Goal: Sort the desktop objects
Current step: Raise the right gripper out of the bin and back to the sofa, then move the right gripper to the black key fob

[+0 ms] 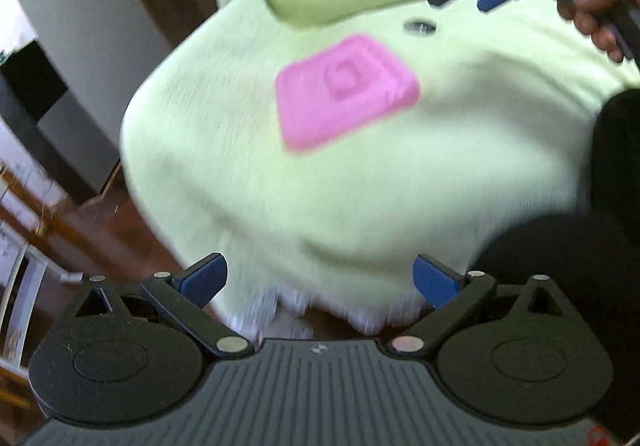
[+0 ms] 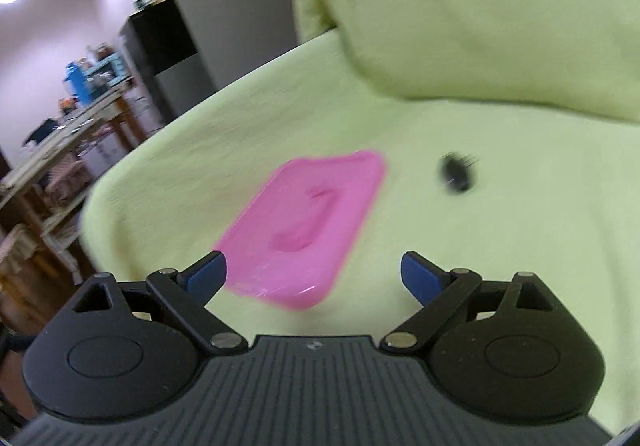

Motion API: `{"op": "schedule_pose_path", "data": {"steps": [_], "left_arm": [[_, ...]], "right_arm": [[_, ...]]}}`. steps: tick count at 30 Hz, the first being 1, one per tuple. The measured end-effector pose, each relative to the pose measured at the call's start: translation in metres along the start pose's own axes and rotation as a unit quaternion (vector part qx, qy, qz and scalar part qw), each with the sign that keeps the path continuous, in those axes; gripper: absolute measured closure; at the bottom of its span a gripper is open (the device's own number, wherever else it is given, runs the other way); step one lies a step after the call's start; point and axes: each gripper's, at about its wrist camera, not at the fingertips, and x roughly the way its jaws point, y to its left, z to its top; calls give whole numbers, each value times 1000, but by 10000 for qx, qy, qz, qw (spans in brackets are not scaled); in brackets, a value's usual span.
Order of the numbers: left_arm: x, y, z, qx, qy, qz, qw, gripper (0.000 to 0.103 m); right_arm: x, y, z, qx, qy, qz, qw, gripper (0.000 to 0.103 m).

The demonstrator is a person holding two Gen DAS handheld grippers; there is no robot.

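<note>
Pink tray: a flat, rounded-rectangular pink plastic tray (image 2: 304,230) with a raised moulded shape at its middle lies on the pale yellow-green cloth (image 2: 500,246) that covers the surface. Nothing shows inside it, though blur hides detail.
Small item: a small dark round object (image 2: 458,172), with what may be short pins at one end, rests on the cloth just beside the tray's far right corner and apart from it. In the left wrist view it reads as a small disc (image 1: 419,26) beyond the tray; it is too blurred to name.
Tray axis: from the right wrist view the long side runs away from the camera and slants up to the right, with the near short edge low between the fingers.
Right gripper: the right gripper (image 2: 314,276) is spread wide and holds nothing. Its left blue pad (image 2: 206,278) sits just at the tray's near left corner. A hand (image 1: 600,6) grips this tool.
Left gripper: the left gripper (image 1: 320,282) is also wide apart and empty, over the cloth's near edge, with the tray well ahead of it.
Nearer tool: the right one, by my judgement; the dark item lies ahead and to the right of its fingers, so a reach forward and rightward would suit it.
Cushion: a bulky shape under the same cloth (image 2: 480,14) rises behind both things.
</note>
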Motion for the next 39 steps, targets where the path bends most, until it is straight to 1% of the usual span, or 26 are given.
{"op": "schedule_pose_path", "data": {"steps": [3,7,10,12,16,19,22,27,34,39], "left_arm": [[16,-9,33,80,-261,-112,9996,3],[38,-25,70,184,-464,-172,9986,2],[56,-31,94,23,-549,-178,9983,2],[68,-32,108,-180,-584,-154,9980,2],[87,-34,128,-519,-606,-146,9967,1],[99,-37,138,-679,-611,-104,9958,1],[111,-41,148,-882,-643,-140,9939,1],[129,-47,157,-906,-624,-165,9938,1],[149,-45,161,-1191,-552,-164,9912,1],[159,-45,168,-1232,-581,-129,9906,1]], "right_arm": [[2,-23,12,8,-79,-239,9997,10],[7,-44,26,-10,-89,-460,9989,10],[11,-55,31,-138,-80,-595,9981,10],[15,-61,33,-229,-65,-680,9974,10],[23,-75,37,-301,17,-807,9963,10],[34,-82,41,-333,105,-922,9951,10],[44,-89,44,-350,188,-974,9944,9],[60,-96,50,-443,277,-1040,9932,9],[83,-106,59,-511,365,-1126,9917,9],[98,-111,63,-579,411,-1166,9906,9]]}}
